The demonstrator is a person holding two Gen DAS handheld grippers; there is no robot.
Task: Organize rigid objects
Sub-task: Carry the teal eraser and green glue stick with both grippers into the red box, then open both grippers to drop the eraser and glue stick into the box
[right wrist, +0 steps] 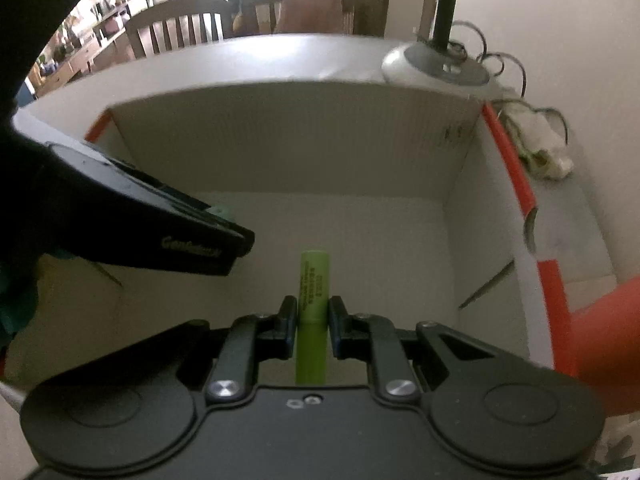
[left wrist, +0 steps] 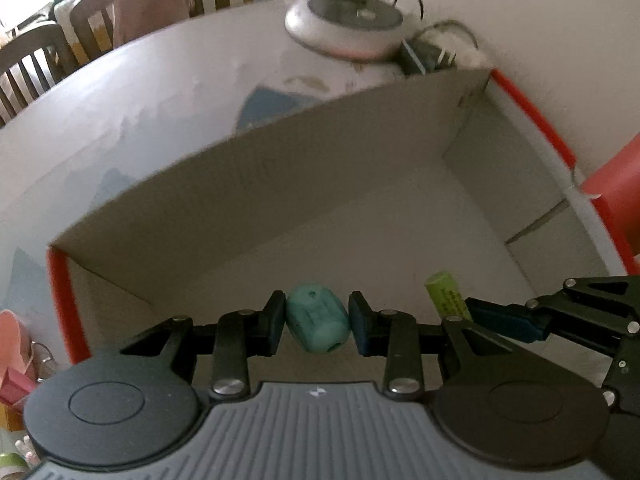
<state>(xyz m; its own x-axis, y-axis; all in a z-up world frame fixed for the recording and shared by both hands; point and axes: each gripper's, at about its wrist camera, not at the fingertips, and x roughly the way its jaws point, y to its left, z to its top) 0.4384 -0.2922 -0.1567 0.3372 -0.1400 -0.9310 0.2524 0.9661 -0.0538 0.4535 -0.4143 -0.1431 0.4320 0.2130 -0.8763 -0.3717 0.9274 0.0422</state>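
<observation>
Cardboard box [left wrist: 340, 168] below; left gripper [left wrist: 318, 322] clamps teal barrel [left wrist: 318, 322], right gripper [right wrist: 313, 322] green tube [right wrist: 313, 288].

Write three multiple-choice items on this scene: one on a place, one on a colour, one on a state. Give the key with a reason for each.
1. Where do both tongs hang?
A. over the open cardboard box
B. over a sink
C. over a chair seat

2. What colour is the slim cylinder in the right tongs?
A. red
B. lime green
C. white

3. How do the left tongs stand?
A. wide open, holding nothing
B. shut on the teal barrel-shaped piece
C. out of view

Key: A, the box's walls and floor fill both views; B, the cylinder shows lime green in both views; B, both pads press the teal piece's sides.
</observation>
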